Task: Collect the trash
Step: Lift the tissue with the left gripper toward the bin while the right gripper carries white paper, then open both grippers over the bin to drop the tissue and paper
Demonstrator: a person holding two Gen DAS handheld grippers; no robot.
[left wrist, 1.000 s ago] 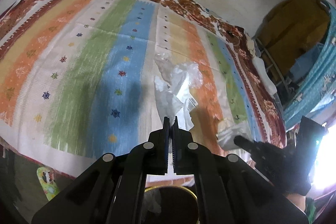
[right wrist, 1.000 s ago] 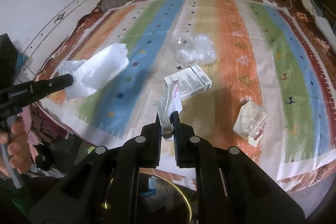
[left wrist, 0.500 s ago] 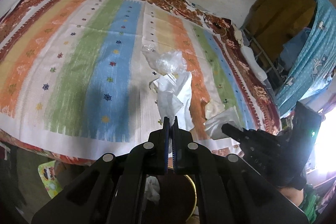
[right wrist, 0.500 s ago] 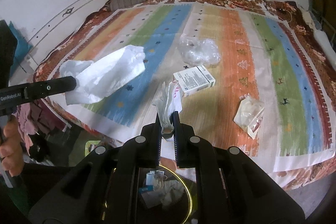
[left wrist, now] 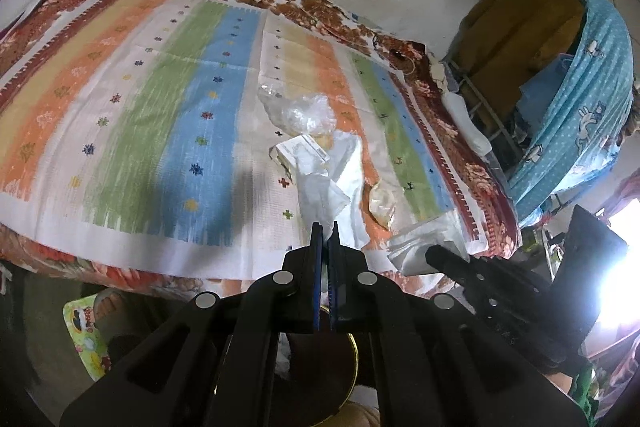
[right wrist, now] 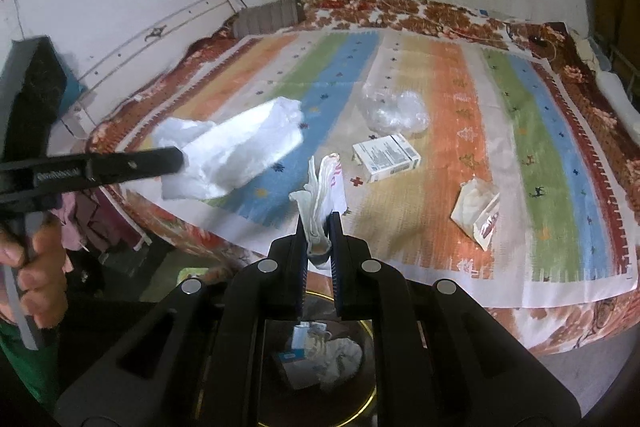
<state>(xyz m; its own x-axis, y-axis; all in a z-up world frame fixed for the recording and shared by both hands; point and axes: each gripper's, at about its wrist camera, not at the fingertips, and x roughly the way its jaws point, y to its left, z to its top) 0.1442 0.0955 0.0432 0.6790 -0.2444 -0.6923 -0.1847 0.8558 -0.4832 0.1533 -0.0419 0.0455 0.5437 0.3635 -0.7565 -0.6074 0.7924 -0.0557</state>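
My left gripper (left wrist: 325,227) is shut on a crumpled white bag (left wrist: 332,183); from the right wrist view that bag (right wrist: 240,151) hangs off its tip, above the near edge of the bed. A white wrapper with red print (right wrist: 324,183) is pinched upright in my shut right gripper (right wrist: 318,221). Below both grippers stands a dark bin with a gold rim (right wrist: 374,359), trash lying inside. On the striped bedcover (right wrist: 440,227) rest a white box (right wrist: 386,157), a wad of clear plastic (right wrist: 394,111) and a small torn pouch (right wrist: 478,209).
A brown pillow (right wrist: 268,15) lies at the bed's far end against the wall. A blue patterned cloth (left wrist: 580,107) hangs over a rack right of the bed. A person's hand (right wrist: 36,267) grips the left tool. A colourful packet (left wrist: 86,339) lies on the floor.
Both grippers have drawn back from the bed toward its near edge, each still holding its piece of trash. The bin has come further into view beneath them.
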